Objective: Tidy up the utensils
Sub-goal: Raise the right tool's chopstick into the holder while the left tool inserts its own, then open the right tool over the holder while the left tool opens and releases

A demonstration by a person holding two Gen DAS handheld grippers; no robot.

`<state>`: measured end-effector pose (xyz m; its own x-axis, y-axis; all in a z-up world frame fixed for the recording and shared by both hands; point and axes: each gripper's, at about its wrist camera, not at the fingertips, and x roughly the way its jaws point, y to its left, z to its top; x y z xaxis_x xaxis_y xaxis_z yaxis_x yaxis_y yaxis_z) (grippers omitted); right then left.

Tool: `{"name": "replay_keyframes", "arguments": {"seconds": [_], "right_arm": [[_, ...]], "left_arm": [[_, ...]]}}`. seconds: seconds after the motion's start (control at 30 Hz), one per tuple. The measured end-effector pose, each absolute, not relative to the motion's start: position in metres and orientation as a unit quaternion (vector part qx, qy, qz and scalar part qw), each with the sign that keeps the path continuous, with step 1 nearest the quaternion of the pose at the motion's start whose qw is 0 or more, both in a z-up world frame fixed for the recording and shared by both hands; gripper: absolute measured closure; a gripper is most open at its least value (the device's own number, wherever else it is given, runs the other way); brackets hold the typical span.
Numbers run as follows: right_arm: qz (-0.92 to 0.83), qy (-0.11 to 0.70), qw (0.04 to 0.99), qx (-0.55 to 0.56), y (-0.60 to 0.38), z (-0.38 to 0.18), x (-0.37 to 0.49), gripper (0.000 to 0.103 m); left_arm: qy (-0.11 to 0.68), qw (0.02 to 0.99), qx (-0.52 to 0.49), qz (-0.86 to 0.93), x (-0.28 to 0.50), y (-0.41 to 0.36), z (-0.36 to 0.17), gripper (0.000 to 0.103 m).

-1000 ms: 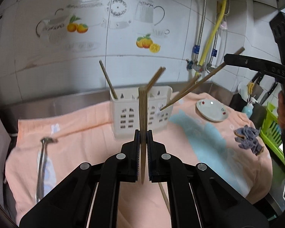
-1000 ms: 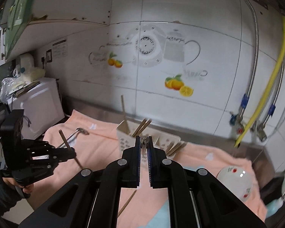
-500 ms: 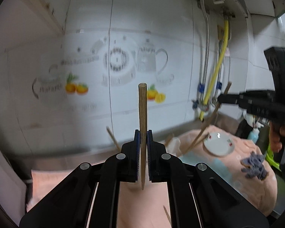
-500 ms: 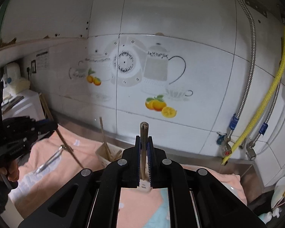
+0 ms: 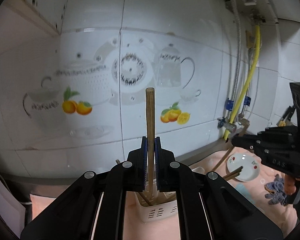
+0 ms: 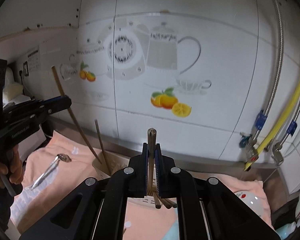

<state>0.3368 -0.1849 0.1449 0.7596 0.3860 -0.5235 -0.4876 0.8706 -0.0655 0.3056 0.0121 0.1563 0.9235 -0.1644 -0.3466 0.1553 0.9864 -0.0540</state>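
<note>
Lifted and tipped up since a second earlier: both cameras, with the tiled wall filling most of each frame and the white holder (image 5: 159, 206) sunk from mid-frame to the bottom centre of the left wrist view, half hidden behind the fingers.

Left gripper (image 5: 151, 160): pressed together on one wooden chopstick (image 5: 150, 124), held upright at frame centre, lower end reaching down over the holder's mouth; touching inside or not, could not tell. Seen again at left of the right wrist view (image 6: 56, 103), that stick slanting down toward the holder (image 6: 105, 165).

Right gripper (image 6: 151, 166): pinching a second chopstick (image 6: 151, 140), upright at lower centre. Seen at right of the left wrist view (image 5: 238, 140), stick angled down-left.

Counted in the holder: at least one stick standing (image 6: 102, 144) in the near compartment, about three more leaning out low (image 6: 166, 202) behind the right fingers; exact number unclear.

Outward: one peach towel (image 6: 146, 222) under everything; one metal spoon (image 6: 48, 169) lying at lower left; one white saucer (image 5: 243, 167) at right, well apart from the holder; one crumpled grey-blue cloth (image 5: 275, 190) beyond it; one yellow hose (image 6: 284, 110) on the wall.
</note>
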Motion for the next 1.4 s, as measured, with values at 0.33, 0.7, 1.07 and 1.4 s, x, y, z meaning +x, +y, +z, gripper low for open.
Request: {"name": "replay_keyframes", "arguments": {"seconds": [0.33,0.7,1.07,1.4], "right_arm": [[0.236,0.284,0.923,-0.106,-0.179,0.12,0.345,0.096],[0.228,0.265,0.931,-0.107,-0.185,0.125,0.327,0.067],[0.238,0.242,0.935,-0.106,-0.189,0.124,0.276,0.04],[0.234,0.237,0.936,-0.113,-0.188,0.094,0.224,0.016]], "left_arm": [[0.229,0.97,-0.026,-0.077,0.33,0.022,0.117,0.097],[0.241,0.967,-0.038,-0.073,0.328,0.028,0.11,0.095],[0.222,0.973,-0.032,-0.056,0.291,0.033,0.117,0.055],[0.201,0.978,-0.04,-0.036,0.229,0.046,0.109,0.019]]}}
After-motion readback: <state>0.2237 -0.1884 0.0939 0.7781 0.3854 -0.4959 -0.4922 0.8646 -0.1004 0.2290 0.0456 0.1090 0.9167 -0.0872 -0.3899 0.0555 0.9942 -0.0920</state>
